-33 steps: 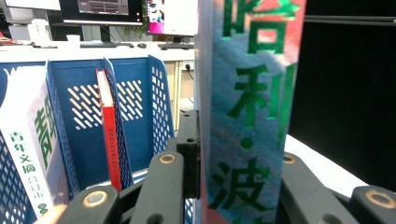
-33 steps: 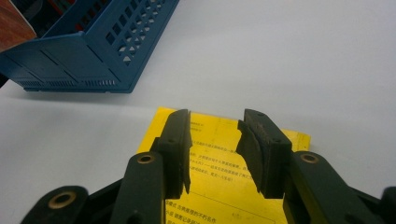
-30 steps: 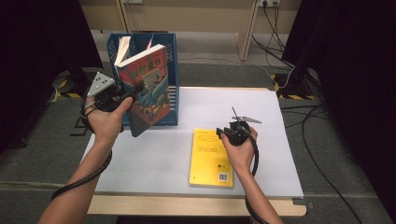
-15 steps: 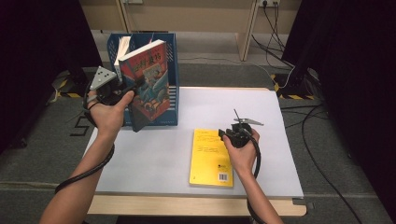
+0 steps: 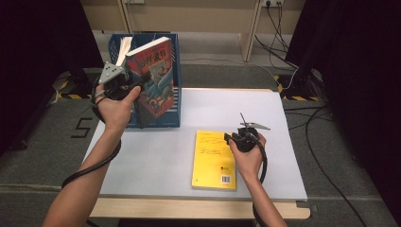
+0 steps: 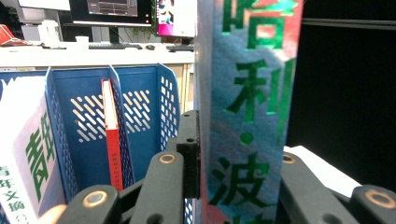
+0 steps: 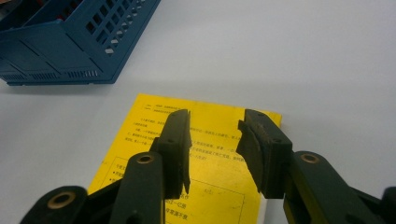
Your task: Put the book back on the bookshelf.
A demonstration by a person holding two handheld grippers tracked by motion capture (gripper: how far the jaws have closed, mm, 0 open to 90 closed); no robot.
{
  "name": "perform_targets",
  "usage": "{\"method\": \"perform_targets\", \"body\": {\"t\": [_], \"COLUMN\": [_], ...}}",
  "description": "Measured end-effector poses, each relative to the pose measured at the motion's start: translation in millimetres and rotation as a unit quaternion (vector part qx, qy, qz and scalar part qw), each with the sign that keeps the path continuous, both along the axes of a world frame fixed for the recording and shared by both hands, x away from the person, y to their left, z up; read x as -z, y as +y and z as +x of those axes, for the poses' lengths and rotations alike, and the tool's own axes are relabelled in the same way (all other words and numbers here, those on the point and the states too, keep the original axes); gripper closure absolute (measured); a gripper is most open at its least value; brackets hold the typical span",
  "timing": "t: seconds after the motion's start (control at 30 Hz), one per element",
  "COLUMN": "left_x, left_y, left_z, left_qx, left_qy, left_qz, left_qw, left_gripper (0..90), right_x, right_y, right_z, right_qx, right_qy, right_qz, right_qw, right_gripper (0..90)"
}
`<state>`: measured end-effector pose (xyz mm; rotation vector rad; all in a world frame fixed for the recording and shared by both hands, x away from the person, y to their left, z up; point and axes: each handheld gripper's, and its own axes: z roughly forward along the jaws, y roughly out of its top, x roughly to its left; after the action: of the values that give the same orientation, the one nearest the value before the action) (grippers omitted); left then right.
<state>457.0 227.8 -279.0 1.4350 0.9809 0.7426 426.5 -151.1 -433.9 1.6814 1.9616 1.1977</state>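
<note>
A thick book (image 5: 153,75) with a red and blue picture cover hangs tilted over the blue file rack (image 5: 176,56). My left gripper (image 5: 142,85) is shut on it. In the left gripper view the book's spine (image 6: 247,116) with green lettering stands between the jaws of the left gripper (image 6: 236,149). A yellow book (image 5: 213,161) lies flat on the white table. My right gripper (image 5: 229,138) hovers at its upper right corner. In the right gripper view the right gripper (image 7: 214,126) is open above the yellow book (image 7: 140,140), with nothing between its jaws.
The blue file rack (image 6: 135,107) has several slots; a thin red book (image 6: 112,144) stands in one and a white book (image 6: 28,154) in the slot to its left. The rack sits at the white table's (image 5: 156,156) back left. Cables lie on the floor at right.
My left hand has carried the thick book a little up and back over the rack. The right hand and the yellow book have stayed put.
</note>
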Motion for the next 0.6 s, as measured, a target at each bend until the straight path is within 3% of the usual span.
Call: {"method": "perform_targets", "body": {"t": [0.6], "left_x": [-6.6], "left_y": [-5.4], "left_z": [23.4], "left_qx": [-0.022], "left_qy": [0.004], "left_qz": [0.000], "left_qw": [0.9998], "left_gripper": [74.3], "right_x": [7.8], "right_y": [-3.4], "right_z": [-4.3], "right_qx": [0.003], "right_qy": [0.001], "right_qz": [0.000], "right_qw": [1.0000], "right_gripper": [61.9]}}
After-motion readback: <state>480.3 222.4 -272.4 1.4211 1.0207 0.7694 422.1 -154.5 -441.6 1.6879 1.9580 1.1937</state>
